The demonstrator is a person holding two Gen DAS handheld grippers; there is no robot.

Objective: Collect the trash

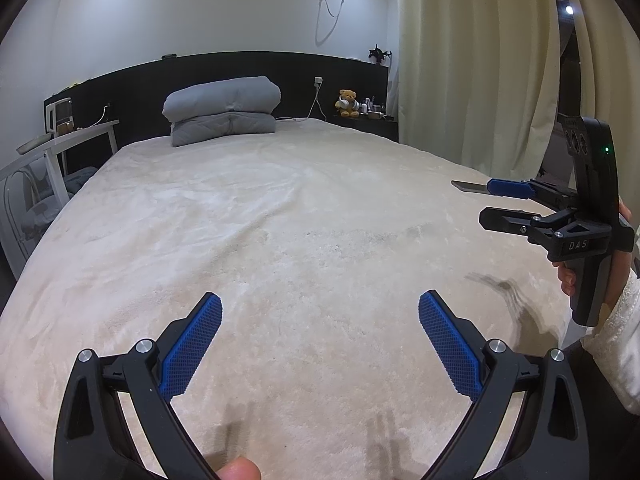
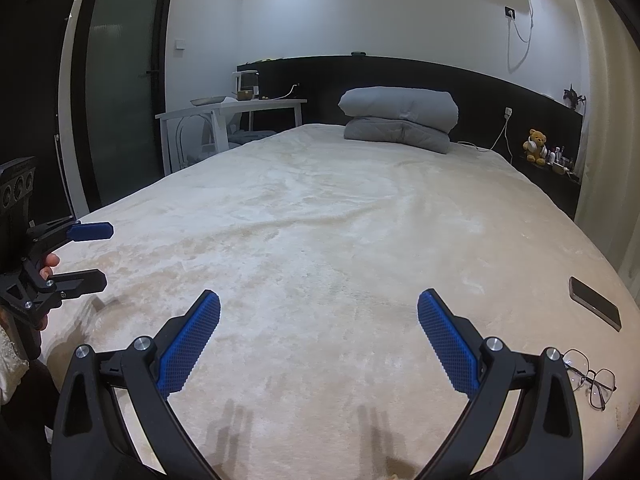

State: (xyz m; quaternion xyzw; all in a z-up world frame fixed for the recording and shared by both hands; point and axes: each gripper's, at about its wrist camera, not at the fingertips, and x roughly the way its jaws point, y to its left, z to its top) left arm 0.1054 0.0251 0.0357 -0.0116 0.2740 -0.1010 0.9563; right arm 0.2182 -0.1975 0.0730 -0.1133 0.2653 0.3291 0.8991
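I see no piece of trash in either view. My left gripper (image 1: 320,300) is open and holds nothing; it hovers over the cream blanket of the bed (image 1: 300,220). My right gripper (image 2: 319,296) is also open and holds nothing, above the same bed (image 2: 340,240). Each gripper shows in the other's view: the right gripper (image 1: 486,200) at the right edge, held in a hand, and the left gripper (image 2: 107,255) at the left edge. Both stand apart near the foot of the bed.
A dark phone (image 2: 595,303) and wire-rimmed glasses (image 2: 590,380) lie on the bed's right side. A folded grey duvet (image 1: 224,110) sits by the black headboard. A white side table (image 2: 224,110) stands on the left, with a teddy bear (image 1: 348,102) and curtain (image 1: 472,60) on the right.
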